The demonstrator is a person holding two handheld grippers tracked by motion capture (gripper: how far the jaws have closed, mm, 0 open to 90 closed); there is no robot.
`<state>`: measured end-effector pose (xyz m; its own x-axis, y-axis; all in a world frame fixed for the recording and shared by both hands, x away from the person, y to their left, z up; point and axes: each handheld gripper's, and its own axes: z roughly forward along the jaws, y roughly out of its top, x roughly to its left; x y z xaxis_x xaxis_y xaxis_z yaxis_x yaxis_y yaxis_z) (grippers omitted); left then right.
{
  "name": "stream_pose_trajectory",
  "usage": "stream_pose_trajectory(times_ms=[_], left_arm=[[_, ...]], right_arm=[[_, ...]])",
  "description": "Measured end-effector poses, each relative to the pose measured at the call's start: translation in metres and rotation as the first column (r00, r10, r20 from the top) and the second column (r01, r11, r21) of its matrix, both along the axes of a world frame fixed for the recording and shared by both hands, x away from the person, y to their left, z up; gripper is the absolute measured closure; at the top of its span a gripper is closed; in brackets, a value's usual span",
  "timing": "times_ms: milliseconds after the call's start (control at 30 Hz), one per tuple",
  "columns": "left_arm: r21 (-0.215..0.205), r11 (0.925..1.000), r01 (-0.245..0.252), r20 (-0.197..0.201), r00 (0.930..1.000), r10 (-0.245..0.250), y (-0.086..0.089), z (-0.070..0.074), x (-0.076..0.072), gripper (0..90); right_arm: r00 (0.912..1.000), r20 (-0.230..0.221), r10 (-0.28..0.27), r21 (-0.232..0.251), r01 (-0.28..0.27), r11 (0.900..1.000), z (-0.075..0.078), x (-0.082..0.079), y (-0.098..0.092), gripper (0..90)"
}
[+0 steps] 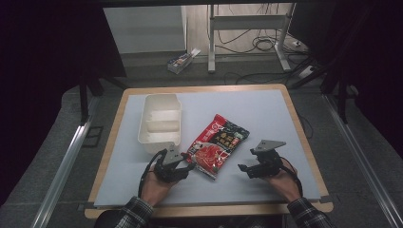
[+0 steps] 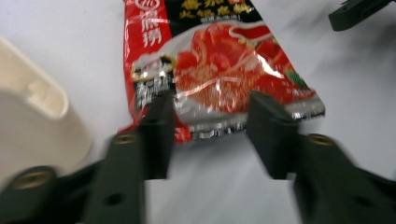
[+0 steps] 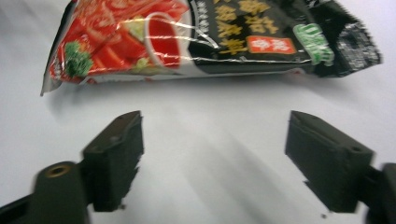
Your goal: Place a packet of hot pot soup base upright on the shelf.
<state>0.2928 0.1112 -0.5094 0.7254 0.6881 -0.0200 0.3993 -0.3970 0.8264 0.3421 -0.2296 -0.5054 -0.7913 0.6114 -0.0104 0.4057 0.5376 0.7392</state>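
We find the sauce packet at table centre, the tub at its nine o'clock. Left gripper straddles its near seam, not pinching; right gripper gapes empty (well clear). Advise closing squarely on the seam.

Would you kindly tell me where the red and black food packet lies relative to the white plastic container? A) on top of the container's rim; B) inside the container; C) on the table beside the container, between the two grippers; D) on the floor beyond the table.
C: the packet lies flat on the table next to the container, between the left gripper and the right gripper.
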Motion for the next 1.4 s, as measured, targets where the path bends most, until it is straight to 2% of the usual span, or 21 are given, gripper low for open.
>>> stream_pose_trajectory(times_ms=[33,67,133,367,500,667,833,1100,1400], left_arm=[[-0.008,1.0,0.0,0.003,1.0,0.0,-0.003,0.0,0.003,67.6],[-0.011,0.9999,0.002,0.002,1.0,-0.002,-0.006,-0.001,0.008,81.7],[-0.021,0.9998,-0.004,-0.004,1.0,0.004,-0.01,-0.002,0.013,89.7],[-0.045,0.999,-0.006,-0.039,0.9992,0.005,-0.02,-0.01,0.024,89.8],[0.018,0.9998,-0.003,-0.051,0.9987,0.004,-0.028,-0.02,0.024,89.8],[0.026,0.9996,-0.008,-0.059,0.9982,0.01,-0.028,-0.022,0.022,90.0],[0.007,0.9998,-0.018,-0.07,0.9974,0.018,-0.026,-0.027,0.02,90.0],[0.022,0.9997,-0.014,-0.055,0.9983,0.015,-0.023,-0.032,0.014,90.0],[0.036,0.9994,0.001,-0.075,0.9972,0.002,-0.021,-0.034,0.011,90.0]], right_arm=[[1.0,0.003,-0.007,0.004,0.007,1.0,0.0,0.001,-0.001,15.6],[0.9999,0.01,-0.011,0.007,0.011,1.0,-0.001,0.003,-0.003,13.7],[0.9999,0.005,-0.012,0.003,0.012,1.0,-0.002,0.004,-0.003,13.3],[1.0,0.009,-0.002,-0.007,0.002,1.0,-0.004,0.006,-0.001,11.9],[1.0,0.008,-0.004,-0.006,0.004,1.0,-0.005,0.007,-0.002,10.4],[0.9999,0.013,-0.01,-0.011,0.011,1.0,-0.005,0.008,-0.003,9.2],[0.9997,0.022,-0.014,-0.02,0.015,1.0,-0.003,0.008,-0.005,7.3],[0.999,0.032,-0.031,-0.013,0.031,0.999,0.001,0.008,-0.009,4.4],[0.9997,0.024,0.01,0.001,-0.01,1.0,0.007,0.007,0.001,0.2]])
